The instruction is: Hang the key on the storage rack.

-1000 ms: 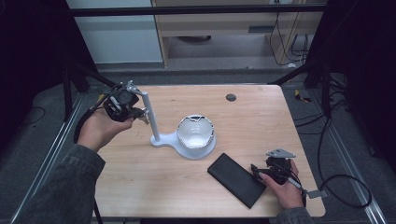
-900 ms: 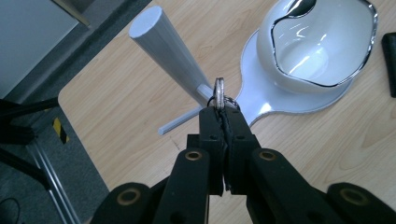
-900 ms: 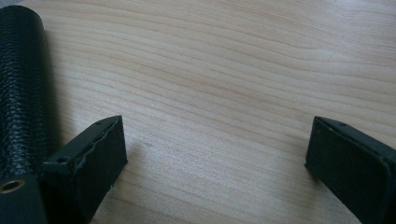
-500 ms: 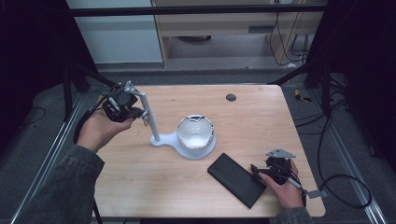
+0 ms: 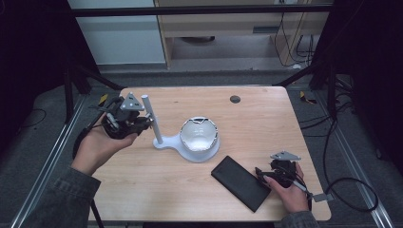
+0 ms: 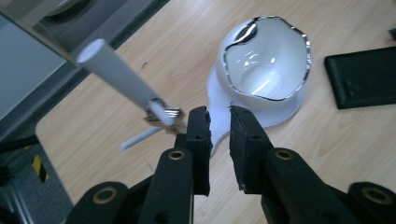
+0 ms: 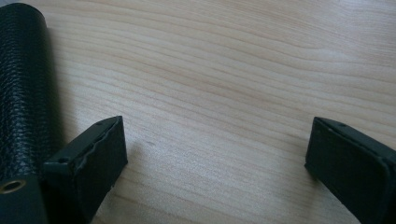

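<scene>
A white stand has a thin upright post and a glossy bowl-shaped dish on its base. My left gripper hovers just left of the post, held in a hand. In the left gripper view its jaws are open by only a narrow gap, with nothing between them, and a small metal piece sits on the post beside the left jaw. A black leather-textured case lies flat at the front right. My right gripper rests on the table at the case's right end, jaws wide open over bare wood.
A small dark round hole marks the table's far side. The wooden table top ends close behind the right hand. A cable trails off the right edge. Dark frame posts stand at the back corners.
</scene>
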`<move>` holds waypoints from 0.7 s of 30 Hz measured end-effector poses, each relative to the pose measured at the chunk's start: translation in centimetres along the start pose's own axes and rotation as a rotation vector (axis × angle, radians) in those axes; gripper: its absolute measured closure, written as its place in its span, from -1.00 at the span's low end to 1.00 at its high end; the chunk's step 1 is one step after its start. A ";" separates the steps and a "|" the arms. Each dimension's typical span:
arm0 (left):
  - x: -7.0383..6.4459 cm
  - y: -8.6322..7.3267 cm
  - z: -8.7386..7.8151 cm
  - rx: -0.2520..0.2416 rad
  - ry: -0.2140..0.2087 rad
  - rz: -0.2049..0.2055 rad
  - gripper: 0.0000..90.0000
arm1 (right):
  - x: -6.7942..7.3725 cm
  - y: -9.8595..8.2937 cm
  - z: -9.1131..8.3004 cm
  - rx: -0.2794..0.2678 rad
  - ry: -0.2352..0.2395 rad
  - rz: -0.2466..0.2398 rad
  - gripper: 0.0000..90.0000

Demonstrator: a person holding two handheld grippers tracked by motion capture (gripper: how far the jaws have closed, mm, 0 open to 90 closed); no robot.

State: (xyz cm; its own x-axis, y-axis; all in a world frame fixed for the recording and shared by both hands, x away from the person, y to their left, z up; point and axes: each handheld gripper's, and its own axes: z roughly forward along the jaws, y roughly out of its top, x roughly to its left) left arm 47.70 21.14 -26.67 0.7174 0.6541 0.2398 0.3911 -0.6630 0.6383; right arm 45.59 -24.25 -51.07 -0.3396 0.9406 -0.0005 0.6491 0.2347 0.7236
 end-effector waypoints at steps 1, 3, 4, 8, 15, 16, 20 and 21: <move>-0.4 0.0 0.1 -0.006 -0.006 0.004 0.67 | 0.0 0.0 -0.1 0.001 0.002 -0.002 -0.85; -1.0 -0.1 0.3 -0.022 -0.022 0.005 0.64 | 0.1 0.2 -0.5 -0.021 -0.003 -0.016 -0.84; -1.4 -0.1 0.4 -0.026 -0.029 0.008 0.64 | 0.1 0.2 -0.5 -0.021 -0.003 -0.016 -0.84; -2.9 -0.3 1.4 -0.029 -0.057 0.030 0.54 | 0.4 0.3 -1.2 -0.052 0.000 -0.033 -0.81; -5.8 -1.3 3.9 -0.018 -0.118 0.047 0.33 | 1.0 0.5 -2.2 -0.087 0.012 -0.064 -0.80; -6.1 -1.5 4.4 -0.019 -0.126 0.046 0.29 | 1.1 0.5 -2.3 -0.092 0.016 -0.064 -0.81; -7.5 -2.0 6.0 -0.011 -0.159 0.039 0.08 | 1.3 0.5 -2.7 -0.111 0.021 -0.080 -0.83; -7.8 -2.2 6.5 -0.005 -0.163 0.031 0.00 | 1.3 0.5 -2.7 -0.112 0.026 -0.077 -0.84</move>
State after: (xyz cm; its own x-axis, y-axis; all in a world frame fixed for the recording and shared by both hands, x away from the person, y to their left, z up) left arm 45.02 15.12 -34.67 0.8133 0.5652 0.1379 0.3646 -0.6799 0.6363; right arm 43.62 -23.54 -48.79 -0.4039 0.9138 -0.0420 0.5408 0.2756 0.7947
